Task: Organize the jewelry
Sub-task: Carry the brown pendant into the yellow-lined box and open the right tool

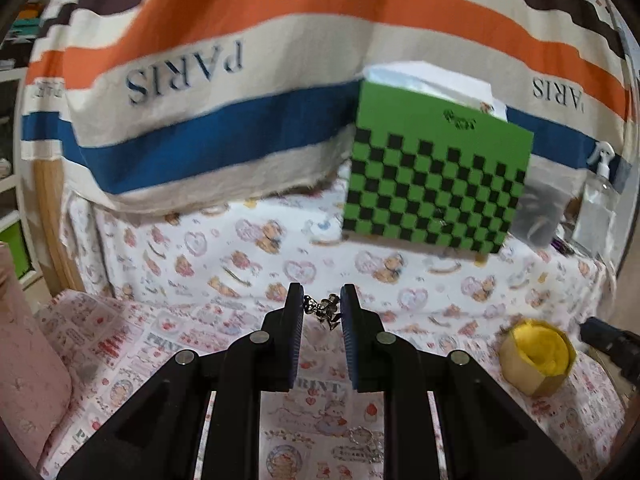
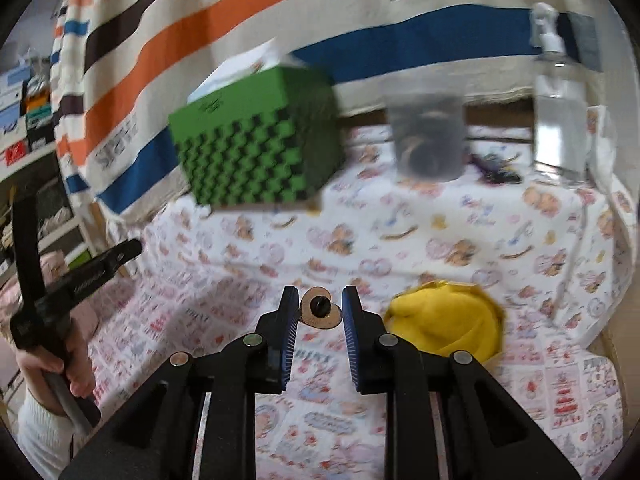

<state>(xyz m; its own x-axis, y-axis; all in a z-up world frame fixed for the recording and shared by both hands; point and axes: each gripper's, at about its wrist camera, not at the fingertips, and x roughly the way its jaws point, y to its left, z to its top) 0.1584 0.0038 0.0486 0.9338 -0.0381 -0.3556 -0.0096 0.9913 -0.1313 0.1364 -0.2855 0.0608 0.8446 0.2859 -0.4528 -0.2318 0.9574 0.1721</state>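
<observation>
The left gripper [image 1: 321,312] pinches a small shiny silver charm [image 1: 325,311] between its ridged blue pads; the right gripper [image 2: 320,310] squeezes a flat brown heart [image 2: 320,311] with a black stud, above the soft printed cloth [image 2: 440,240], near the square green checked box [image 2: 256,136] and fluffy yellow cup [image 2: 444,328].

Ahead of my left tool [image 1: 321,312] and off to its right stands the checkered box [image 1: 436,176] on the table [image 1: 248,256]; right of the box sit a cup [image 1: 540,212] and a spray bottle [image 1: 596,204], with the round box [image 1: 536,356] nearer, beside my right tool [image 2: 320,312].
</observation>
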